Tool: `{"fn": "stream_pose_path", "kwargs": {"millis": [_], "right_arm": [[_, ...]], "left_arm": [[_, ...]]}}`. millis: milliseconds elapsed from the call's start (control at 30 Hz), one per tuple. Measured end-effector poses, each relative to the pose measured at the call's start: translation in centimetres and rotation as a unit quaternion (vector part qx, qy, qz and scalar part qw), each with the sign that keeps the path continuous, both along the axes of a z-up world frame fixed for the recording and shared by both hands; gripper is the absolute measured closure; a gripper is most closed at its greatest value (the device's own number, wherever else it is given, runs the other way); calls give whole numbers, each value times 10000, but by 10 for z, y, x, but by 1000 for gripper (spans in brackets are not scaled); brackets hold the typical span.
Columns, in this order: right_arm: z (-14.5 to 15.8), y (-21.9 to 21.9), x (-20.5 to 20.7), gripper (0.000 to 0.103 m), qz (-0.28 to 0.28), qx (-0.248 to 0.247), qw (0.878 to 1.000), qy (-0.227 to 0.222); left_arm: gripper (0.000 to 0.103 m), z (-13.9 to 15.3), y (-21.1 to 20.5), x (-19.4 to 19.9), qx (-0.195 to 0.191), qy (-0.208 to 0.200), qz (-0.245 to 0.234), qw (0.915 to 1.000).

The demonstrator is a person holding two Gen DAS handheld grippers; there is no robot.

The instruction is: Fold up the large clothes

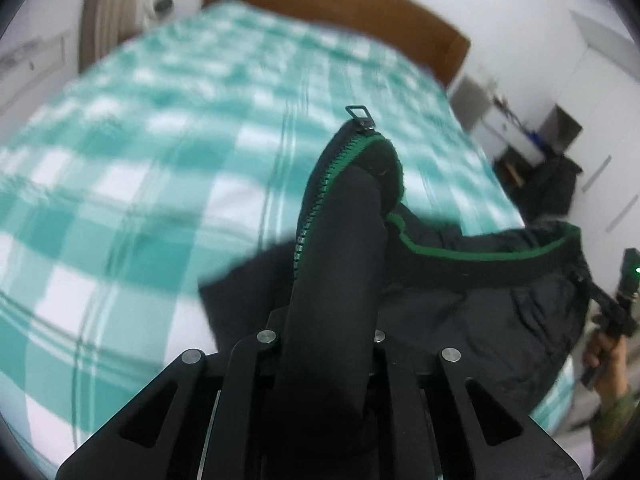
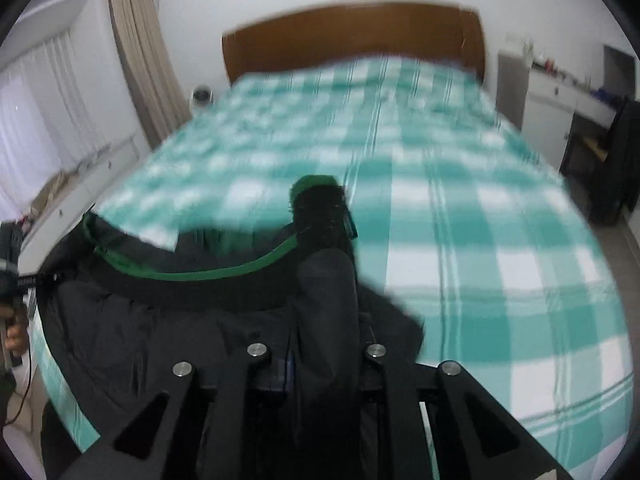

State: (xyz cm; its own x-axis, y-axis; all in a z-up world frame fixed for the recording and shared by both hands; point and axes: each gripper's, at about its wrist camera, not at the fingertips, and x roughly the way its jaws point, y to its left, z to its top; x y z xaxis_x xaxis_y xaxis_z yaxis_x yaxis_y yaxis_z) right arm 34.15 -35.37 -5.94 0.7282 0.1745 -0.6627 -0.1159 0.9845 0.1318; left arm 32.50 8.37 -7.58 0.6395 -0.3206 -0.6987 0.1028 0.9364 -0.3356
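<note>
Two grippers share one garment here: a black jacket [image 1: 460, 312] with a green zipper [image 1: 316, 204] and green piping along its collar [image 1: 480, 254], held above the near end of a bed covered in a teal-and-white checked blanket [image 1: 140, 160]. The left gripper [image 1: 340, 240] is clamped shut on the zipped front edge, the fabric bunched over its fingers and the metal zipper pull [image 1: 360, 114] poking out past the tip. The right gripper [image 2: 324, 240] is likewise closed on a fold of the collar end, green trim showing just beyond its fingers. Each pinches an opposite end of the neckline, so the collar hangs in a slack curve between them and the body of the jacket drapes down toward the blanket; that hold looks meant to spread the garment square before it is laid flat. The blanket beyond is bare, which seems to be the landing place. In the left wrist view the person's other hand [image 1: 604, 352] shows at the right edge. The wooden headboard [image 2: 352, 36] stands well beyond the jacket. Folding itself appears not yet begun.
</note>
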Motion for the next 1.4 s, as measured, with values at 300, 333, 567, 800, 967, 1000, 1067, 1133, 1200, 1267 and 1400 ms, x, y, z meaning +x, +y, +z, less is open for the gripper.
{"fn": "stream_pose_path", "kwargs": {"millis": [300, 333, 567, 800, 967, 1000, 1067, 1133, 1200, 1267, 1400], "right_arm": [[-149, -24, 80, 67, -1102, 370, 9865, 1152], [-155, -31, 78, 66, -1214, 610, 9863, 940], [-175, -36, 78, 62, -1289, 809, 9857, 726], [-176, -33, 77, 62, -1292, 935, 9851, 641], [-179, -35, 77, 62, -1285, 1014, 9847, 604], [-179, -35, 77, 62, -1286, 1023, 9846, 600], [-179, -35, 76, 62, -1288, 1016, 9847, 593], [-179, -35, 76, 62, -1286, 1025, 9846, 594], [-180, -35, 76, 62, -1286, 1037, 9845, 590], [-180, -35, 76, 62, -1287, 1052, 9843, 586], [-181, -36, 76, 62, -1281, 1100, 9840, 576]], "left_arm": [[44, -122, -2, 80, -186, 686, 1026, 9922], [43, -129, 4, 81, -376, 626, 1082, 9914], [40, -141, 8, 77, -462, 388, 1035, 9928], [39, -146, 5, 78, -472, 336, 1028, 9930], [39, -151, 8, 80, -674, 276, 1007, 9923], [39, -152, 9, 79, -698, 266, 1004, 9921], [39, -153, 11, 79, -760, 250, 994, 9918], [39, -154, 12, 79, -809, 247, 989, 9915], [39, -154, 13, 78, -836, 244, 986, 9913], [39, -154, 13, 79, -848, 241, 984, 9912], [39, -155, 14, 78, -881, 235, 982, 9910]]}}
